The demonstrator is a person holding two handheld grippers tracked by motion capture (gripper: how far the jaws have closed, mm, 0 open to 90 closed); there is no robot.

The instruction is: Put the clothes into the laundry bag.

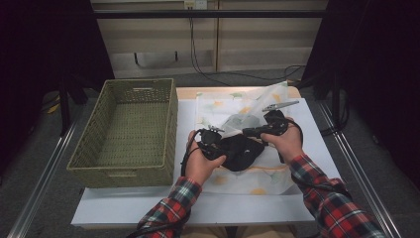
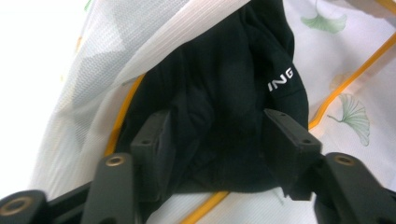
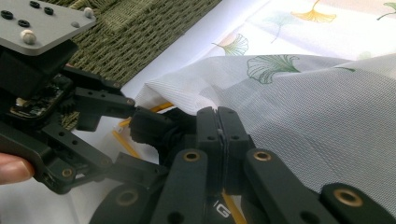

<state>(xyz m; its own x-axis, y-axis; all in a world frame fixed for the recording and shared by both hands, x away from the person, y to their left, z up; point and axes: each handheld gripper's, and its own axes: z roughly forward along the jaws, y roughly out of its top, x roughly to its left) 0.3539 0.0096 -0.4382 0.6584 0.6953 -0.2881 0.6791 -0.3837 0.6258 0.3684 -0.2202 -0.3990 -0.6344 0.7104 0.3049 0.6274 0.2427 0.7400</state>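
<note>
A black garment (image 1: 242, 151) with white lettering (image 2: 280, 84) lies partly inside the mouth of a white mesh bag (image 1: 233, 106) printed with ginkgo leaves and edged in orange. My left gripper (image 2: 222, 135) stands open at the bag's mouth. The black cloth bulges between its two jaws, and the pads (image 2: 156, 140) are spread apart from each other. My right gripper (image 3: 217, 126) is shut on the bag's upper edge (image 3: 303, 102) and holds that mesh flap up over the garment. In the high view the left gripper (image 1: 225, 146) and the right gripper (image 1: 246, 132) meet over the garment at mid-table.
A green woven basket (image 1: 106, 171) stands on the left of the table, close to my left hand. The bag lies on a white sheet (image 1: 198, 203) that covers the table. Dark floor and metal rails flank the table.
</note>
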